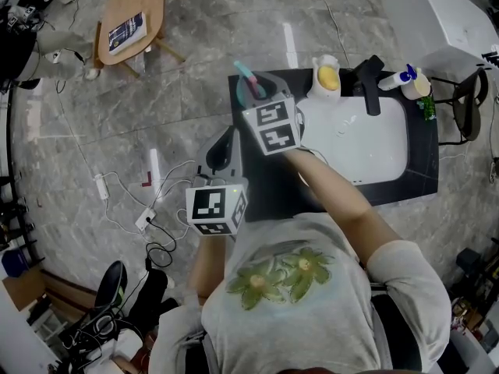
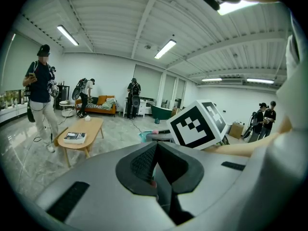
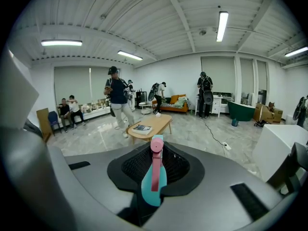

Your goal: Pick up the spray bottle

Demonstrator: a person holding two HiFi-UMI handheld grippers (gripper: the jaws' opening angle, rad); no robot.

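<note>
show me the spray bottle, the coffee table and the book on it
teal spray bottle with pink trigger (image 3: pixel 153 198), right gripper view, teal body below the trigger
oval wooden coffee table (image 1: pixel 144 2), head view, bare top
dark-covered book (image 1: pixel 126 32), head view, cover centre

Black counter (image 1: pixel 417 179) with an inset white basin (image 1: pixel 366 142). Along its far edge are a white jug with a yellow top (image 1: pixel 326 77), a black tap (image 1: pixel 369 80) and a white bottle with a blue nozzle (image 1: pixel 396 78). Grey marble floor (image 1: pixel 195 61) bearing a wooden table (image 1: pixel 134 2) with a book (image 1: pixel 126 32) on it, and white cables with a power strip (image 1: pixel 146 220).
</note>
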